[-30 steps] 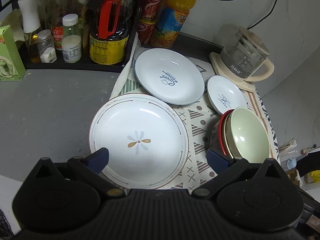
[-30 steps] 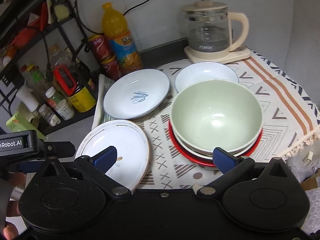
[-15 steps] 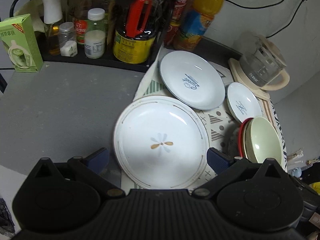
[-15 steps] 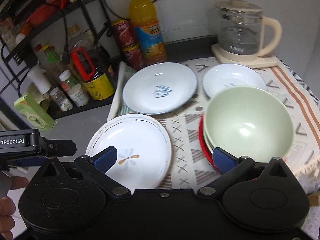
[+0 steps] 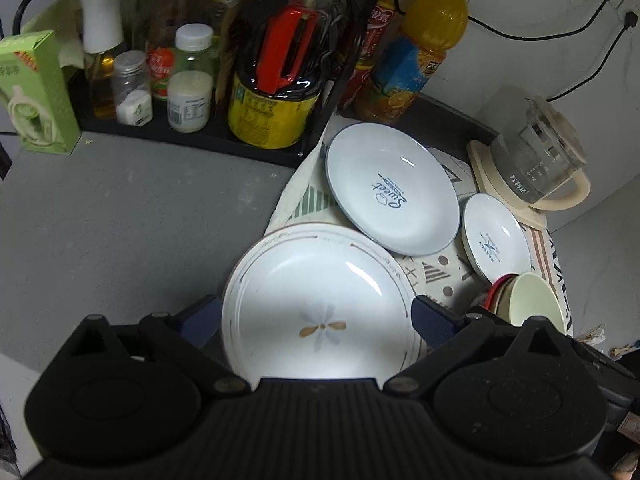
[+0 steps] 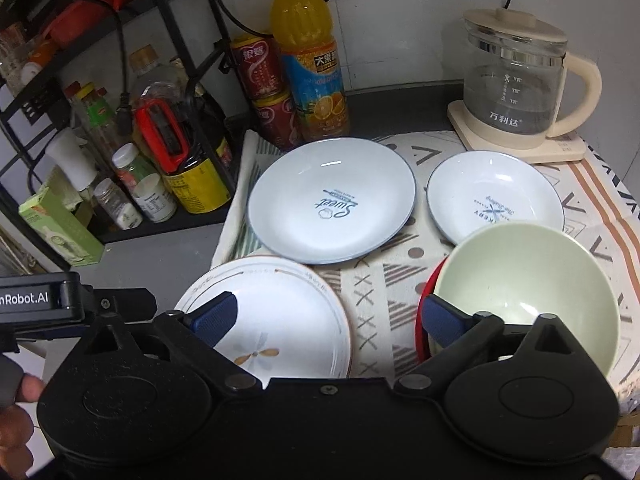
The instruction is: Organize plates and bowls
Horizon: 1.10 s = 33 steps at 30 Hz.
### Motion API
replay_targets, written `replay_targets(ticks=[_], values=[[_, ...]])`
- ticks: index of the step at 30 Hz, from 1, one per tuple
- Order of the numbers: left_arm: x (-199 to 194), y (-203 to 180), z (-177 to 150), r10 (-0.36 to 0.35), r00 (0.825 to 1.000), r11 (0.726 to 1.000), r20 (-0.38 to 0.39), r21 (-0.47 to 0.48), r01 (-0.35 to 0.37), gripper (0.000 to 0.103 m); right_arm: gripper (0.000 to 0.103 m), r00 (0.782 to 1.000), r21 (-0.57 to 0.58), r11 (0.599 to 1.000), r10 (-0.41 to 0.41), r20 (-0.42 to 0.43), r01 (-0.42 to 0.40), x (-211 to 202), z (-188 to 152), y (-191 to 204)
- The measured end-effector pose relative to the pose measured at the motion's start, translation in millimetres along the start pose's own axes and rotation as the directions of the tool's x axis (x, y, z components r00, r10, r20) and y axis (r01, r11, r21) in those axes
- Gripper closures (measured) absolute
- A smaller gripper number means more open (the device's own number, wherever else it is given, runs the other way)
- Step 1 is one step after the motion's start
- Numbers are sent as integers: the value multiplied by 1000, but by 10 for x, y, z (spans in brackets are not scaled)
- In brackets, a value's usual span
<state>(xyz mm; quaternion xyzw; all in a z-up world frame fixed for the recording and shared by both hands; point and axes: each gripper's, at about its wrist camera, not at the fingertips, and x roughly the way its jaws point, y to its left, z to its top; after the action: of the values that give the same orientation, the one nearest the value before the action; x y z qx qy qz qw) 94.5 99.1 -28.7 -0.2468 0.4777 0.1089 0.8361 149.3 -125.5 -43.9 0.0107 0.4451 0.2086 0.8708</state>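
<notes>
My left gripper (image 5: 318, 316) is spread wide, its pads flanking the flower plate (image 5: 320, 312) without clear contact. My right gripper (image 6: 328, 318) gapes, empty. "Sweet" plate (image 6: 332, 200) lies beyond the flower plate; stacked bowls (image 6: 524, 296) to its right.

- Flower plate (image 5: 320, 312): near rim hidden behind the left tool (image 5: 316, 316) body, lower centre of the left view.
- Red bowl (image 6: 426, 312): only a rim sliver shows beneath the green bowl (image 6: 524, 296), right of the right view.
- Green bowl: near edge masked by the right tool (image 6: 328, 318).
- Jar labels (image 5: 188, 106), upper left: print too small to read.
</notes>
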Motion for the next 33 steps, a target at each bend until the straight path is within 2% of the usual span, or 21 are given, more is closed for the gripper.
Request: replay_targets(ticks=[8, 12, 18, 21, 33], values=[[187, -62, 177, -25, 1000, 999, 17, -34, 25, 9, 13, 1000, -8, 1000, 4, -9, -4, 233, 196, -18], [310, -83, 283, -34, 999, 998, 17, -54, 35, 18, 14, 1000, -8, 1000, 3, -12, -3, 337, 312, -60], [549, -151, 431, -57, 998, 996, -8, -67, 56, 34, 23, 999, 9, 1000, -3, -49, 3, 545, 464, -158], [680, -182, 490, -66, 998, 995, -19, -73, 64, 40, 23, 998, 15, 1000, -4, -64, 5, 656, 546, -199], [1220, -188, 641, -26, 997, 993, -76, -118, 17, 54, 25, 983, 4, 997, -70, -170, 71, 1157, 810, -153]])
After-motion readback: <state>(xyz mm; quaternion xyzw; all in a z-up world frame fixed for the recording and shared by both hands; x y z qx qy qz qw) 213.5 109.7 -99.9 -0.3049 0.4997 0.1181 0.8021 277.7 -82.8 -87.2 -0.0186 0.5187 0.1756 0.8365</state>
